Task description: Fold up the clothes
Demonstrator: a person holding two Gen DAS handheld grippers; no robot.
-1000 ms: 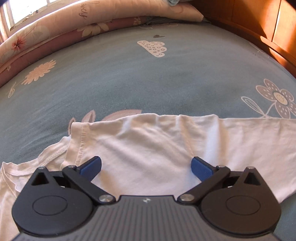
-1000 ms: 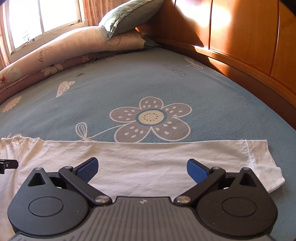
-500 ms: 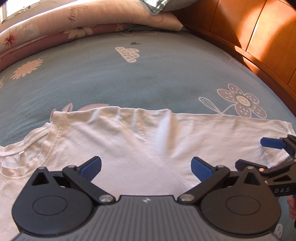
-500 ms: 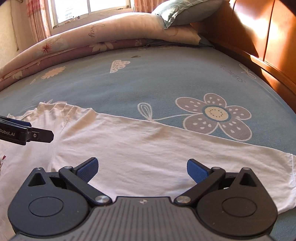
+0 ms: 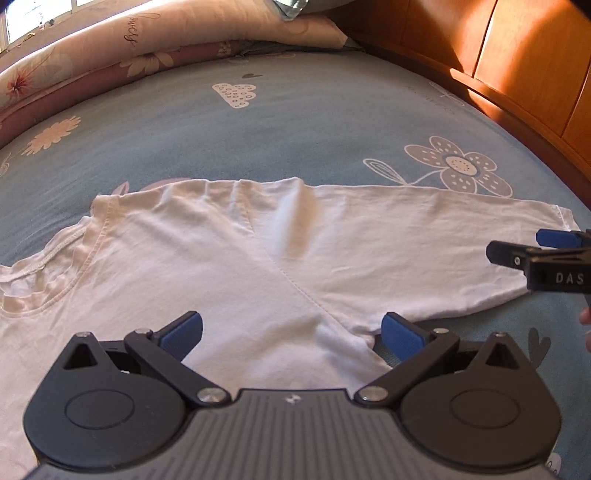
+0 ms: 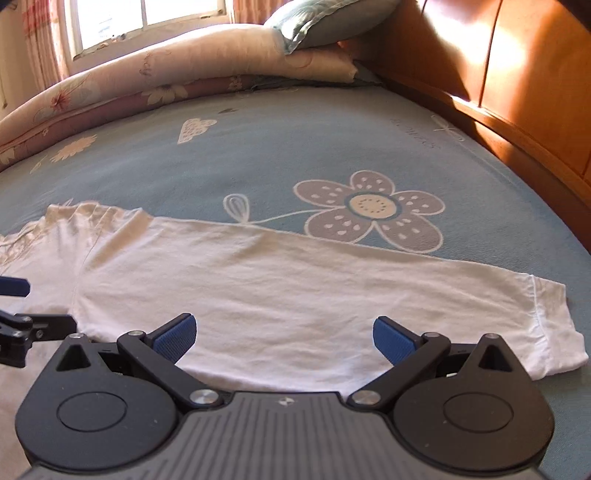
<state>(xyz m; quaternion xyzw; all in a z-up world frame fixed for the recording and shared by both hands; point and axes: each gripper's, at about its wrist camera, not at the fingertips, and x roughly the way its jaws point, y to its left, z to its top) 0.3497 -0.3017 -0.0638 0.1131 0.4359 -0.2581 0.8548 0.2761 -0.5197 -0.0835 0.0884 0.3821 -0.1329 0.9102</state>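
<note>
A white T-shirt [image 5: 221, 266] lies flat on the blue flowered bedsheet [image 5: 295, 129], collar at the left, one sleeve stretched out to the right. My left gripper [image 5: 291, 332] hovers open over the armpit seam, holding nothing. The right gripper [image 5: 546, 254] shows at the right edge of the left wrist view, near the sleeve cuff. In the right wrist view the sleeve of the T-shirt [image 6: 295, 288] runs across the frame and my right gripper [image 6: 282, 334] stands open above its near edge, empty. The left gripper [image 6: 22, 317] pokes in at the left there.
A wooden headboard [image 6: 517, 74] runs along the right side of the bed. A rolled floral quilt [image 6: 147, 85] and a grey-green pillow [image 6: 325, 22] lie at the far end under a window [image 6: 147, 22]. Bare bedsheet [image 6: 332, 147] lies beyond the shirt.
Both grippers have shifted over the shirt while staying open; the right one now looks farther along the sleeve, with the cuff in view. The shirt has not moved.
</note>
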